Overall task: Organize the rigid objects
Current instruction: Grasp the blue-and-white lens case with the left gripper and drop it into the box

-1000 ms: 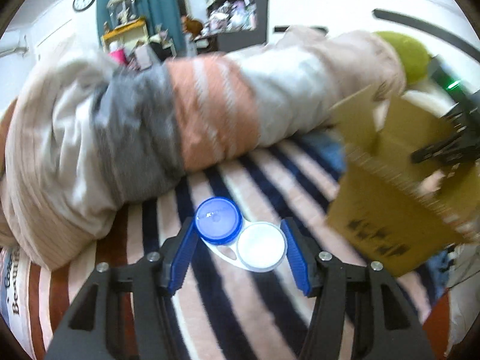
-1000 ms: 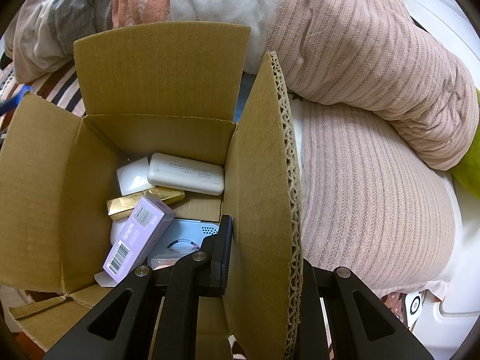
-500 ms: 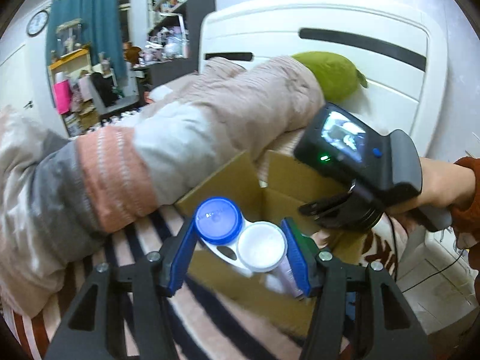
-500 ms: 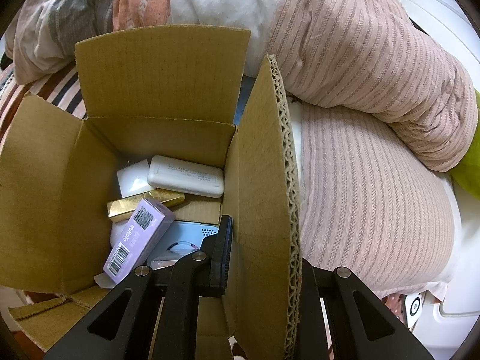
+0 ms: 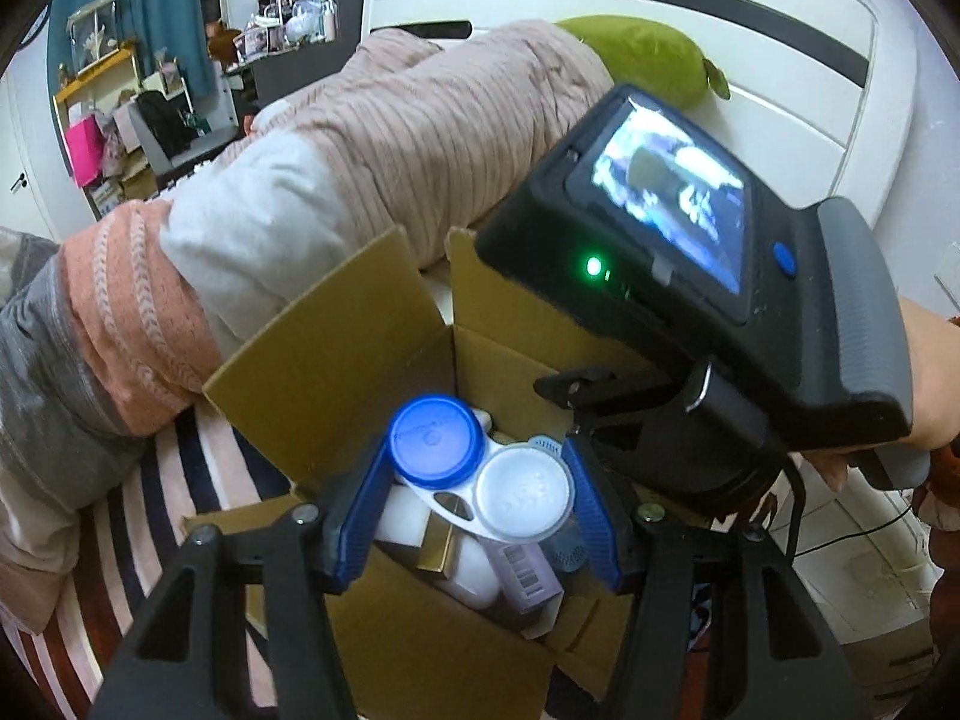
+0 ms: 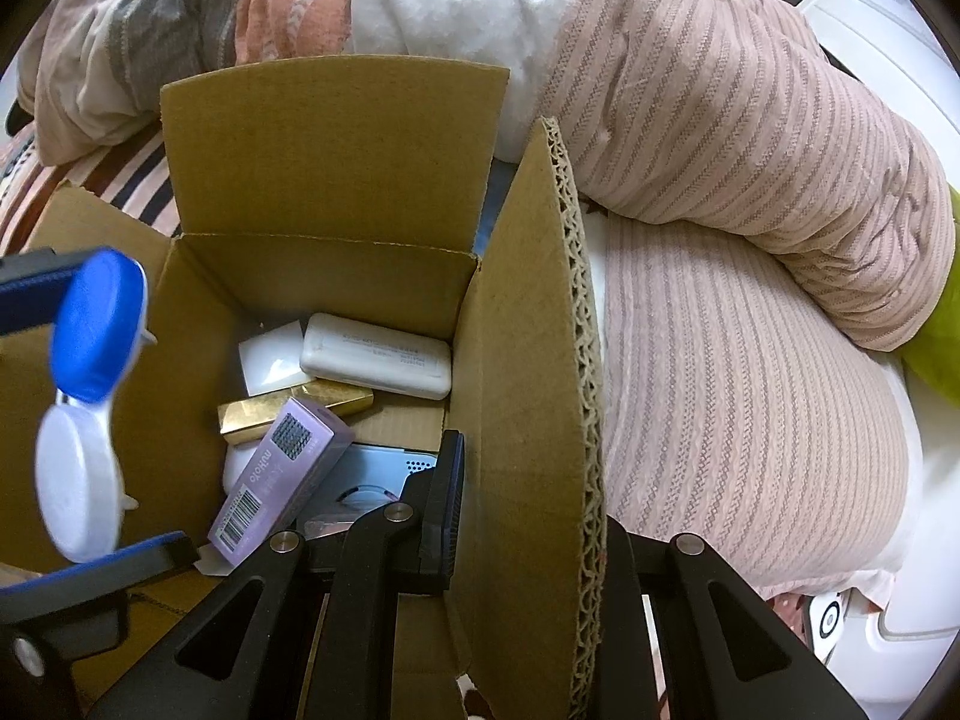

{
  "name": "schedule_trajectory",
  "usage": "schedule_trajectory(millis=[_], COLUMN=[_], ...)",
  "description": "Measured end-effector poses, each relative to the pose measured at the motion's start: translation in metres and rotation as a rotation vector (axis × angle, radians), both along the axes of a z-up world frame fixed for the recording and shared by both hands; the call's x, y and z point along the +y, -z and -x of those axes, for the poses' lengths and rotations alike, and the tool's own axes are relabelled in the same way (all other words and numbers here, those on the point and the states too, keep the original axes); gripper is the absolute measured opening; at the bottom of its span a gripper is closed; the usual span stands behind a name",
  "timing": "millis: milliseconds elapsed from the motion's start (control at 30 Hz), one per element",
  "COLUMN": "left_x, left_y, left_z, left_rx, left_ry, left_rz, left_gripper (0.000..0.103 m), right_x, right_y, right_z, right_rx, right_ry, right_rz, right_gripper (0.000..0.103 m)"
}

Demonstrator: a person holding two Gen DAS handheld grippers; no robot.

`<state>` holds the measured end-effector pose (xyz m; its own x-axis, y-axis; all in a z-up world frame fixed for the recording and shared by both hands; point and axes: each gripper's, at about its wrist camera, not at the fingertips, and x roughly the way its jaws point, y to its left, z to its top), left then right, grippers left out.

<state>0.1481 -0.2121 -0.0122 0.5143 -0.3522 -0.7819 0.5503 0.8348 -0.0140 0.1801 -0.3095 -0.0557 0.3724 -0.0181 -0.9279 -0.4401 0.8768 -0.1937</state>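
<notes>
L gripper (image 5: pixel 477 498) pinches contact lens case (image 5: pixel 480 471) (blue + white caps) betw. blue pads, held above open cardboard box (image 6: pixel 324 156), frame center-bottom. R gripper (image 6: pixel 522 516) clamped on box's right flap (image 6: pixel 528 360). Inside box: white case (image 6: pixel 375 354), gold bar (image 6: pixel 288 414), purple carton (image 6: pixel 279 486).

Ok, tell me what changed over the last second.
The left hand-held gripper carried the contact lens case from the striped bedding to above the open cardboard box, keeping its grip. The right hand-held gripper stayed clamped on the box flap; the contents are unmoved.
</notes>
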Motion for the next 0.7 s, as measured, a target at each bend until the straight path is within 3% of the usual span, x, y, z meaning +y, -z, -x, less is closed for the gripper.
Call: schedule_trajectory(millis=[67,133,300,400,500,567,700], left_x=[0.003,0.009,0.026,0.040,0.061,0.074,0.107], left_y=[0.001,0.000,-0.008,-0.015,-0.024,-0.028,-0.033], left_z=[0.002,0.005,0.018,0.029,0.044,0.054,0.076], left_rx=[0.001,-0.010,-0.020,-0.034,-0.055,-0.063,-0.101], left_ry=[-0.002,-0.016,-0.038,-0.068,-0.111,-0.139,-0.233], left_rz=[0.000,0.008,0.040,0.053,0.087,0.101,0.091], left_gripper=[0.063,0.079,0.085,0.095,0.102,0.102,0.102], right_x=[0.000,0.001,0.002,0.002,0.000,-0.002,-0.009], right_y=[0.000,-0.001,-0.002,-0.004,-0.007,-0.013,-0.028], right_z=[0.000,0.002,0.000,-0.001,-0.002,0.001,0.015], right_rx=[-0.001,-0.003,-0.004,0.000,-0.014,-0.045,-0.127], right_ry=[0.000,0.003,0.011,0.021,0.028,0.033,0.051], right_rz=[0.000,0.002,0.006,-0.005,-0.011,-0.022,-0.047], right_gripper=[0.014,0.014,0.014,0.015,0.029,0.052,0.065])
